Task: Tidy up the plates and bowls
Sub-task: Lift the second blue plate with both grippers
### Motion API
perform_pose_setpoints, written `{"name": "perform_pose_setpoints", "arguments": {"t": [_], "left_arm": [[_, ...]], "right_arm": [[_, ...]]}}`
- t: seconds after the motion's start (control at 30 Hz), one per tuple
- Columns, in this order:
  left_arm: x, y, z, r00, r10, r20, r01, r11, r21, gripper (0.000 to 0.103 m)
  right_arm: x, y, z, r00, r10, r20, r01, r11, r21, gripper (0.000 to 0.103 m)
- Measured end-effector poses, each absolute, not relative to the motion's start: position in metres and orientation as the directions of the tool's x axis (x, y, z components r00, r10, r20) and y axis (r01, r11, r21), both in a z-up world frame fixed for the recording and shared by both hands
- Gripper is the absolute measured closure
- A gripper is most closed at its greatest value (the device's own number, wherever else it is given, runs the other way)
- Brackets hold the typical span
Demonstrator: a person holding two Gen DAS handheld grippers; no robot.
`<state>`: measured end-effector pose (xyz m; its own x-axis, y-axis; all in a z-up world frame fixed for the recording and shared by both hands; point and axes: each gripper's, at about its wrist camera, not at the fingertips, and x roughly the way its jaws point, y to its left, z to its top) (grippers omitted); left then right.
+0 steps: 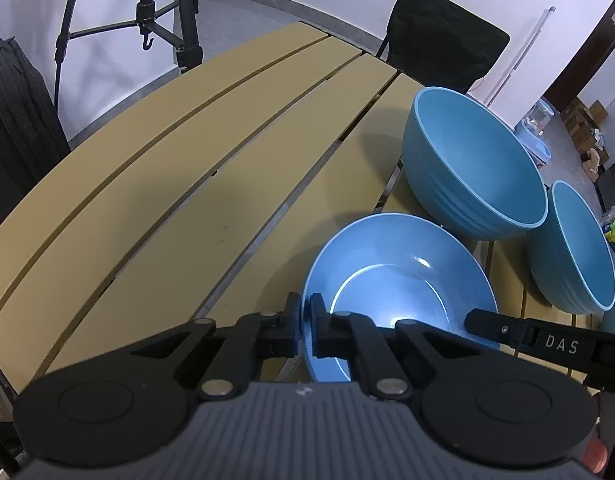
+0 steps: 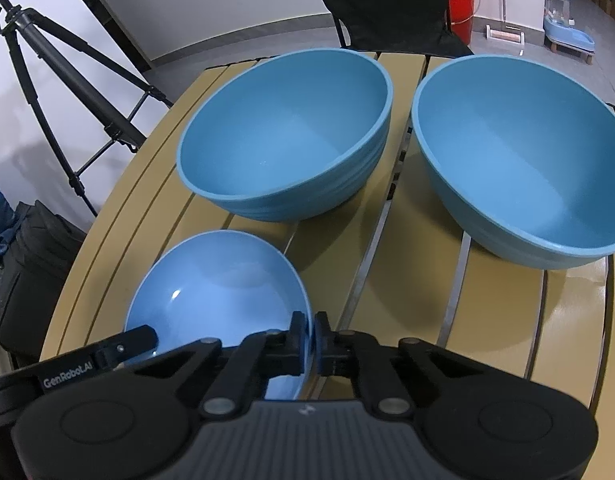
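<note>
While both clamp | plate (image 1: pixel 399 276) rim between left tongs (image 1: pixel 306 320), right tongs (image 2: pixel 312 340)

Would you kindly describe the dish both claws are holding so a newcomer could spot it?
On the tan slatted table, in front of two deep blue bowls, sits a shallow blue plate. It alone is flat and glossy, pinched at opposite rims by the left claw and right claw.

The slatted tan table (image 1: pixel 155 184) lies bare across its whole left side, giving wide passage there. On the right, two large blue bowls (image 2: pixel 285 132) (image 2: pixel 519 160) stand side by side with only a narrow gap between them, blocking the far edge. A black chair (image 1: pixel 443 36) and a tripod (image 1: pixel 163 12) stand beyond the table.
</note>
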<state>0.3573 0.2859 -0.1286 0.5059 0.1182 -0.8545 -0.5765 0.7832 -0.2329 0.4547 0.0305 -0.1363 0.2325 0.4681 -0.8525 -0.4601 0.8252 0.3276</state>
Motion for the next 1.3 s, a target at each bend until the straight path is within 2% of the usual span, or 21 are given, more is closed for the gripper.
{"name": "perform_pose_setpoints", "arguments": {"t": [0.7, 1.3], "left_arm": [[0.354, 0.284, -0.122, 0.510, 0.132, -0.850, -0.579, 0.784, -0.225, 0.097], [0.332, 0.279, -0.087, 0.544, 0.161, -0.823, -0.572, 0.789, -0.224, 0.097]], "right_arm": [[0.450, 0.028, -0.126, 0.251, 0.472, -0.845, -0.463, 0.825, 0.324, 0.099], [0.423, 0.019, -0.097, 0.277, 0.491, -0.826, -0.461, 0.822, 0.334, 0.099]]}}
